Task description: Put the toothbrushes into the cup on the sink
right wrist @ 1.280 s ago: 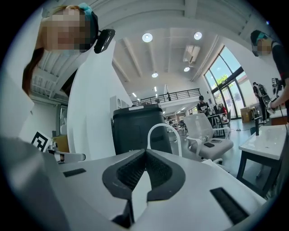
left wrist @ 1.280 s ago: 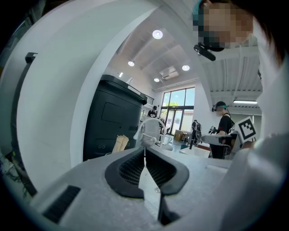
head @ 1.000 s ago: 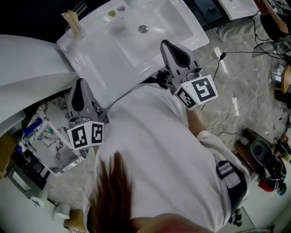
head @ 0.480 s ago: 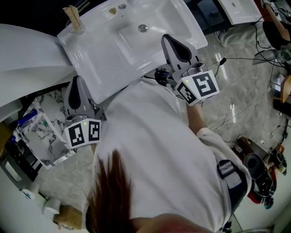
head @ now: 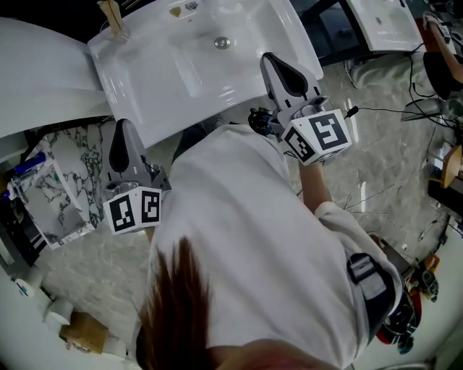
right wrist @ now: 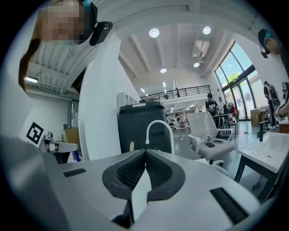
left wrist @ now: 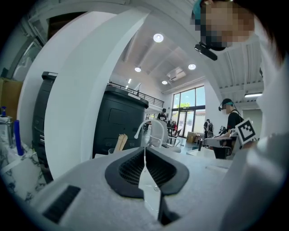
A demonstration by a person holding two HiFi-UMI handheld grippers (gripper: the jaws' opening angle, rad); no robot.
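Both my tools are closed tight and empty at the white sink (head: 166, 79). My left tool (head: 121, 134), jaws pressed together with nothing between them, hangs just off the sink's near edge toward its left corner. My right tool (head: 273, 63), likewise pinched shut on nothing, lies over the basin's near right rim. The cup (head: 119, 32) stands at the sink's far left corner with the pale wooden toothbrushes (head: 111, 14) upright in it, well apart from both tools and nearer the left one. In the left gripper view the shut tool (left wrist: 145, 151) points across the sink, the toothbrushes (left wrist: 121, 141) showing just left of its tip and the curved white faucet (left wrist: 151, 121) just right of it. In the right gripper view the closed tool (right wrist: 146, 151) aims at the faucet (right wrist: 158, 121), with the toothbrushes (right wrist: 131, 146) small to the left of it.
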